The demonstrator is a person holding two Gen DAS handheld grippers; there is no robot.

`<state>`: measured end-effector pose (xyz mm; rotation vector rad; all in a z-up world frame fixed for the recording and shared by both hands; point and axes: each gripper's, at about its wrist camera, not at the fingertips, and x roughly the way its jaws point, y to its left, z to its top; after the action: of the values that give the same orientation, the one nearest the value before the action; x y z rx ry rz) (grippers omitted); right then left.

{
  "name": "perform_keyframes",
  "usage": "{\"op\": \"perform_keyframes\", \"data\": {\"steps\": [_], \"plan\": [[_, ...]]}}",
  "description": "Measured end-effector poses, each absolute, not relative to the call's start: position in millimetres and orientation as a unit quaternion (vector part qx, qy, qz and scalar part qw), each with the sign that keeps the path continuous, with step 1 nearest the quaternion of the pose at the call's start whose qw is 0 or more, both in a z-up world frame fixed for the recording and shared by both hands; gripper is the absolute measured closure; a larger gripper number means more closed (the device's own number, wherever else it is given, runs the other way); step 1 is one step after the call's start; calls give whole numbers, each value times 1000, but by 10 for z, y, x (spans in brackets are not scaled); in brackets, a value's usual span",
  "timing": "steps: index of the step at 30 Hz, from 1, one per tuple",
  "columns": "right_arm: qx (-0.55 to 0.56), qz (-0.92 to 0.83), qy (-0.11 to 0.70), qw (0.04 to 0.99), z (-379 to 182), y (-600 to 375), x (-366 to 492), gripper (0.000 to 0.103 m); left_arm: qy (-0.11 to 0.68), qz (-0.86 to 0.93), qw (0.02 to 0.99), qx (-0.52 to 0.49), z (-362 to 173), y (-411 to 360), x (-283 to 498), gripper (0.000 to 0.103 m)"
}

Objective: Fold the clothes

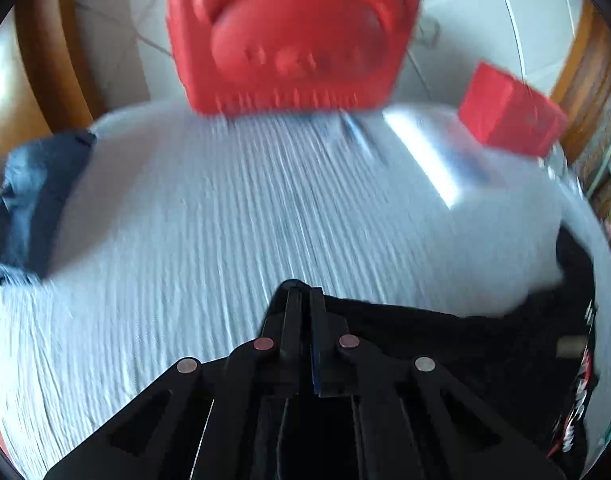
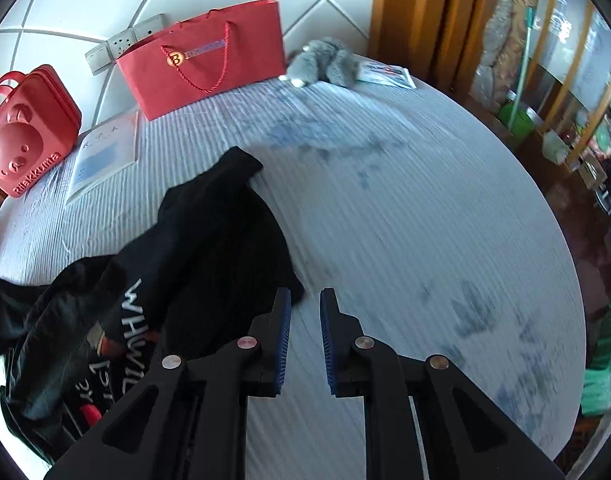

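L gripper point(image 1: 303, 294) pinches black shirt point(image 2: 209, 240); R gripper point(image 2: 305, 300) agape (red bag point(image 2: 203, 60) behind).

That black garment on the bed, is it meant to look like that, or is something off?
The black garment lies crumpled in a heap on the striped bedsheet, one part sticking out toward the red paper bag, its white lettering creased and upside down. It is not yet folded. Nothing looks torn or spilled.
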<state>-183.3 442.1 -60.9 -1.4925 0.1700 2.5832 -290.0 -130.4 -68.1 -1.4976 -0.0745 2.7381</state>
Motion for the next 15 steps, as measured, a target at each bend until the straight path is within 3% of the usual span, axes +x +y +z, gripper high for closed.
{"op": "perform_keyframes", "data": {"steps": [5, 8, 9, 10, 11, 12, 15], "plan": [[-511, 853, 73, 81, -659, 4469, -1629, 88, -42, 859, -23, -510, -705, -1573, -3571, 98], [-513, 851, 88, 72, -654, 4448, -1444, 88, -48, 848, 3, -528, -680, -1571, -3423, 94], [-514, 850, 91, 67, -656, 4434, -1364, 88, -40, 850, 9, -524, -626, -1544, -3266, 81], [-516, 849, 93, 63, -657, 4419, -1284, 88, -37, 851, 19, -523, -584, -1532, -3092, 59], [-518, 848, 98, 55, -675, 4403, -1191, 88, -35, 852, 27, -522, -548, -1520, -2915, 51], [-521, 846, 103, 48, -706, 4386, -1104, 88, -33, 851, 34, -523, -536, -1511, -2721, 47], [-532, 838, 119, 27, -833, 4330, -871, 88, -19, 839, 46, -542, -618, -1518, -2122, 47]]}}
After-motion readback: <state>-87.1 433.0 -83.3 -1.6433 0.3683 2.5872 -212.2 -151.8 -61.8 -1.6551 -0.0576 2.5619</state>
